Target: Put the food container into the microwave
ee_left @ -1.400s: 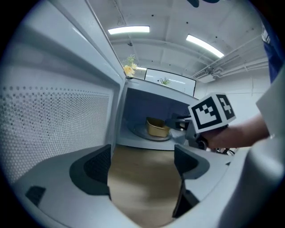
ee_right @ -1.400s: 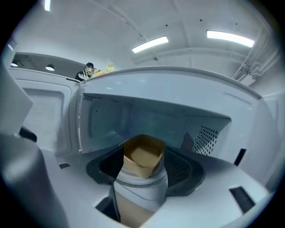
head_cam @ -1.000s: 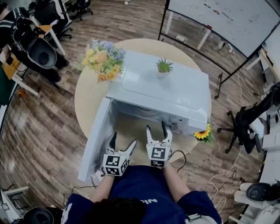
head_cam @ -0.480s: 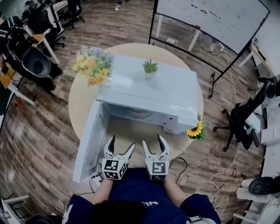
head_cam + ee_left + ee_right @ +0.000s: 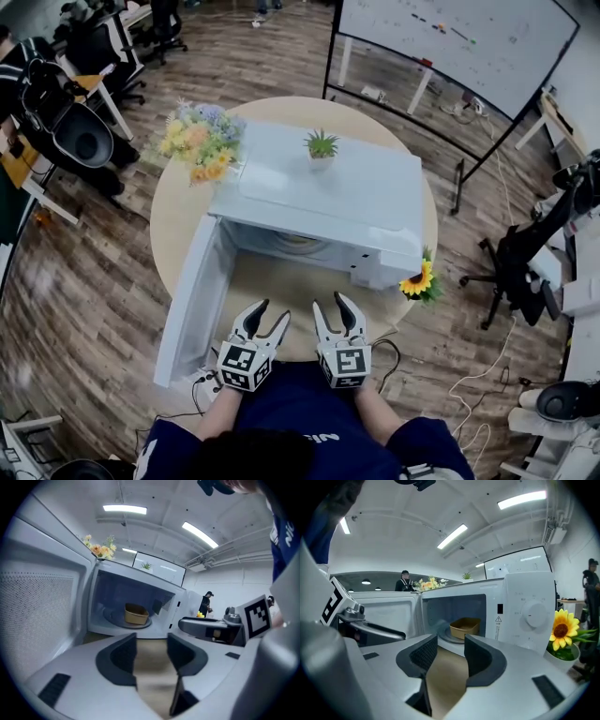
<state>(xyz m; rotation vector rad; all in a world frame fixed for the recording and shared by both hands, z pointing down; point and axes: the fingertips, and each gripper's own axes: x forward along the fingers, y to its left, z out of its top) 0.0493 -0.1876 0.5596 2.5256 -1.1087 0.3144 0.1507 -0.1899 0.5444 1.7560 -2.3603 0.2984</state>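
A tan food container (image 5: 136, 614) (image 5: 465, 627) sits on the glass turntable inside the white microwave (image 5: 323, 202), whose door (image 5: 187, 298) hangs open to the left. In the head view the cavity's inside is mostly hidden under the microwave's top. My left gripper (image 5: 266, 319) (image 5: 151, 651) and right gripper (image 5: 337, 309) (image 5: 450, 656) are both open and empty. They hover side by side at the near table edge, well in front of the microwave opening.
A round beige table (image 5: 178, 225) carries the microwave. A flower bouquet (image 5: 197, 139) stands at the left, a small green plant (image 5: 322, 144) on the microwave's top, a sunflower (image 5: 417, 278) at the right. Office chairs, a whiteboard (image 5: 459, 42) and floor cables surround the table.
Both grippers have drawn back from the microwave opening toward the near table edge. The container stays inside the microwave.
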